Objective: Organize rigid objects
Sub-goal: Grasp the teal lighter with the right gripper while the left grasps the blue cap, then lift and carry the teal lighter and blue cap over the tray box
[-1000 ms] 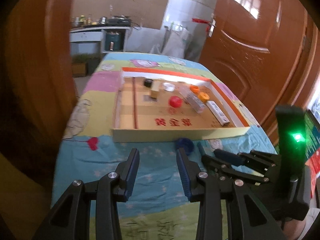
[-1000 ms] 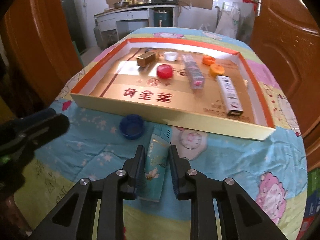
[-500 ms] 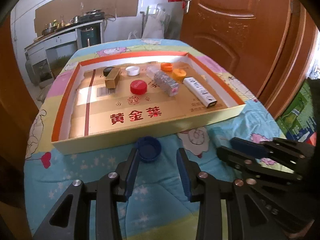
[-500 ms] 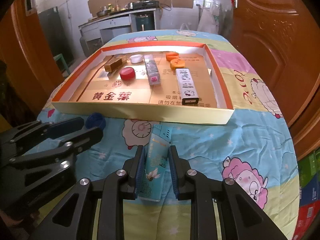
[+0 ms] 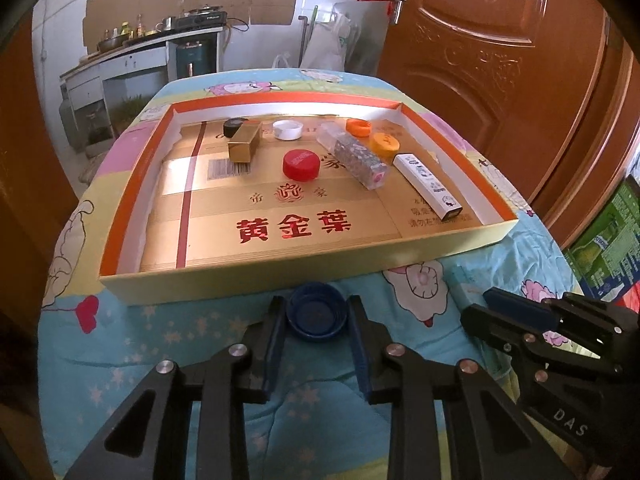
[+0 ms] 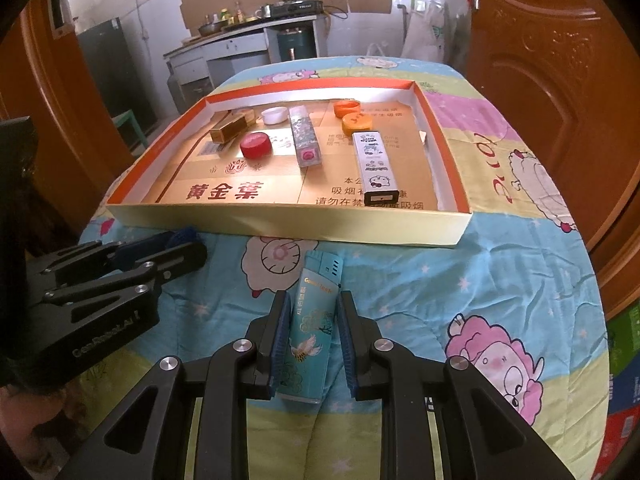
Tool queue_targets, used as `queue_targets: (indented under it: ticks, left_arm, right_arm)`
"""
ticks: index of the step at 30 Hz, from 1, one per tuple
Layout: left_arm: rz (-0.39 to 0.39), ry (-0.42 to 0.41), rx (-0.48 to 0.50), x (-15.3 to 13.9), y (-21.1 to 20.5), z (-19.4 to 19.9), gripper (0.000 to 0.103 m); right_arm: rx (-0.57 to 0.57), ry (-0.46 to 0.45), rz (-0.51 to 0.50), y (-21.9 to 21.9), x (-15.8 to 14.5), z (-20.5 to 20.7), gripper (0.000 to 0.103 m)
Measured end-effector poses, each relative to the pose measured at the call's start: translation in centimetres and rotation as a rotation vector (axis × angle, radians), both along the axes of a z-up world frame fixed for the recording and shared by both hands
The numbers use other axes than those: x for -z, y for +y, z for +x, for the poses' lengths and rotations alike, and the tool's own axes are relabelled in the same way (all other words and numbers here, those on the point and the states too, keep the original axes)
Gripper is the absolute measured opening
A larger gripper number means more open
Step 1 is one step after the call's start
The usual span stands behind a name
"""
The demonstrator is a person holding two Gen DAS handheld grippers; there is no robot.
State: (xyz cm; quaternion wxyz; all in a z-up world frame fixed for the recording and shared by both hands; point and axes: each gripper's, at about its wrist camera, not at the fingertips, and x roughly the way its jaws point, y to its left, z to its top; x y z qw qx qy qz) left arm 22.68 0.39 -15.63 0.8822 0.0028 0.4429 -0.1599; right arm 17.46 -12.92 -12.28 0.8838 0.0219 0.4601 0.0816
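Between the left gripper's (image 5: 317,314) spread fingers lies the blue cap (image 5: 317,315); the right gripper (image 6: 312,320) straddles the teal lighter (image 6: 311,328), unclamped.

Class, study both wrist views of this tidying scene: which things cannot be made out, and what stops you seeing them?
- Black cap, left wrist view: largely hidden behind the gold box.
- Teal lighter, left wrist view: hidden behind the right gripper.
- Blue cap, right wrist view: mostly covered by the left gripper.
- Countertop bottles, both views: too small to identify.
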Motion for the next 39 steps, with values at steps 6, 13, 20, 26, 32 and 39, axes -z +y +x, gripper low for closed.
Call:
queue_targets:
  ticks: [6,13,20,26,32,39]
  left_arm:
    - [-0.014,-0.016,-0.011,-1.0,0.6,-1.0,0.031]
    - [-0.039,-0.05,-0.021,-2.8,1.5,-1.9,0.031]
    - [-0.063,-0.093,-0.034,-4.6,2.4,-2.7,0.031]
    - [-0.079,-0.127,-0.057,-6.1,3.2,-2.8,0.031]
    - [-0.09,-0.153,-0.085,-7.3,4.0,-2.4,0.031]
    - [-0.091,-0.149,-0.088,-7.2,4.3,-2.1,0.031]
  right_arm:
    - [-0.001,-0.011,0.004,0.0,-0.5,-0.3,0.024]
    - [-0.011,-0.043,0.004,0.2,-2.0,-0.7,0.024]
    - [-0.033,-0.081,0.01,0.8,-4.1,-1.2,0.023]
    - [-0.059,-0.119,0.025,1.4,-6.0,-0.8,0.02]
    - [-0.087,-0.142,0.045,1.9,-7.3,0.2,0.012]
    - [-0.106,-0.113,0.081,1.5,-6.6,0.9,0.011]
